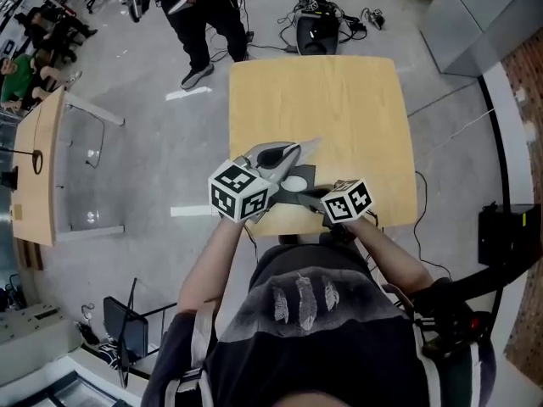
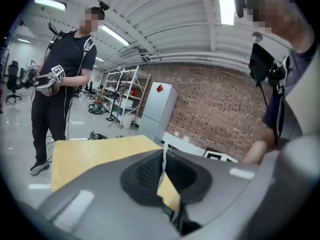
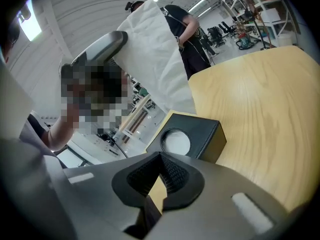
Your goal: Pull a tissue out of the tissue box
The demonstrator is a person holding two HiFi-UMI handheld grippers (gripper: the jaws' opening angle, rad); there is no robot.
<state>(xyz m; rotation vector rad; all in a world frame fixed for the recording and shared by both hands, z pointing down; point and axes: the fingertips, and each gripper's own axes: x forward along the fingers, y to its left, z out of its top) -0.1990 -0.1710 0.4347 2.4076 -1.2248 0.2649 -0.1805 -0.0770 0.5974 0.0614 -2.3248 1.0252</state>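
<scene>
**Item 1.** Pale wooden square table (image 1: 339, 91). We log it in the upper middle of the head view, standing on a grey floor (image 1: 161, 134).

**Item 2.** Black square tissue box (image 3: 205, 131). We find it on the table close to the edge nearest the wearer, at lower centre of the right gripper view. The round opening (image 3: 175, 143) in its top shows white inside.

**Item 3.** Thin white paper tissue (image 3: 155, 59). We record it as a broad sheet hanging in the upper middle of the right gripper view, raised above the tissue box. Its lower edge comes down beside the far left side of the box and does not run into the opening. We cannot tell whether it touches the box there.

**Item 4.** Grey left gripper (image 2: 164, 153). Its black ribbed fingers (image 2: 142, 174) are closed on the tissue, whose white edge shows as a thin line pinched between them. Its black-and-white marker cube (image 1: 242, 191) sits left of centre in the head view.

**Item 5.** Grey right gripper (image 3: 160, 155). Its fingers (image 3: 177, 176) meet tip to tip with nothing between them. It is aimed at the tissue box from the near side and stands apart from it.

**Item 6.** Person in black clothes (image 2: 65, 69). We note them at the left of the left gripper view, standing on the floor beyond the table
</scene>
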